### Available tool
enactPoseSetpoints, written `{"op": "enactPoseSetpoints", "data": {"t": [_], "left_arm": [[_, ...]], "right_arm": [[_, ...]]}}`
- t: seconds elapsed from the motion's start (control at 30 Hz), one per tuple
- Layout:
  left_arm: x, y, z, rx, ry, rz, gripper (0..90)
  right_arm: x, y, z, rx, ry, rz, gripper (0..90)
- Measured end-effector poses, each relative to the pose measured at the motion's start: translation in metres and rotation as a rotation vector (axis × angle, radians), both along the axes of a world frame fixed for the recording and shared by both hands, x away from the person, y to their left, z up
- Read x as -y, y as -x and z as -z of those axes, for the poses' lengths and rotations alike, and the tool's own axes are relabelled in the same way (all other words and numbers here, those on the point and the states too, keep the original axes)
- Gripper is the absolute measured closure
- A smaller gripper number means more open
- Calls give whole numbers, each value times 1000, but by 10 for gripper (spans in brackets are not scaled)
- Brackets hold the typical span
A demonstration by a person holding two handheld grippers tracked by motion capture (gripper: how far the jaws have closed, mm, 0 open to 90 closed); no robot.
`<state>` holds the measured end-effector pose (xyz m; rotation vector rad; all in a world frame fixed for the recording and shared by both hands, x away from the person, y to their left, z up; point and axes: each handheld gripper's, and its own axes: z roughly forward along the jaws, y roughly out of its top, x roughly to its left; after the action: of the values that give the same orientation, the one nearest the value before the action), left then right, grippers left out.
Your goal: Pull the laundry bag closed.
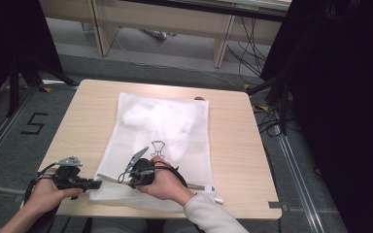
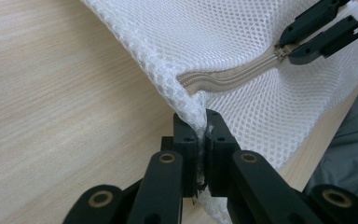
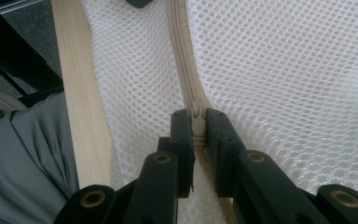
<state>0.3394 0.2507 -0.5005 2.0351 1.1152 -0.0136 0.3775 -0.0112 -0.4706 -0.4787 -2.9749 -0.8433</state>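
Left gripper pinches the mesh bag corner at seven o'clock; right gripper clamps its zipper pull.

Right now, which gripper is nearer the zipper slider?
Right. The right gripper is shut on the zipper slider; the left gripper pinches the mesh bag at its corner, farther along the zipper.

Left gripper: jaws clamped, held level, pointing right. Right gripper: jaws clamped, angled down-left; both forearms enter from below.
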Motion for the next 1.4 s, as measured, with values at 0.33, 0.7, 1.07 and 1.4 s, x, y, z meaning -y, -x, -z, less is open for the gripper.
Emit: {"op": "enactPoseSetpoints", "data": {"t": [0.33,0.7,1.07,1.4], "left_arm": [[0,0,0,-3,0,3,849],[0,0,0,-3,2,1,848],[0,0,1,8,7,-12,848],[1,0,2,18,15,-19,848]], "right_arm": [[7,0,-2,3,7,26,826],[9,1,-2,-5,6,27,826],[14,0,-5,-3,15,25,826],[17,1,-6,-1,17,33,826]]}}
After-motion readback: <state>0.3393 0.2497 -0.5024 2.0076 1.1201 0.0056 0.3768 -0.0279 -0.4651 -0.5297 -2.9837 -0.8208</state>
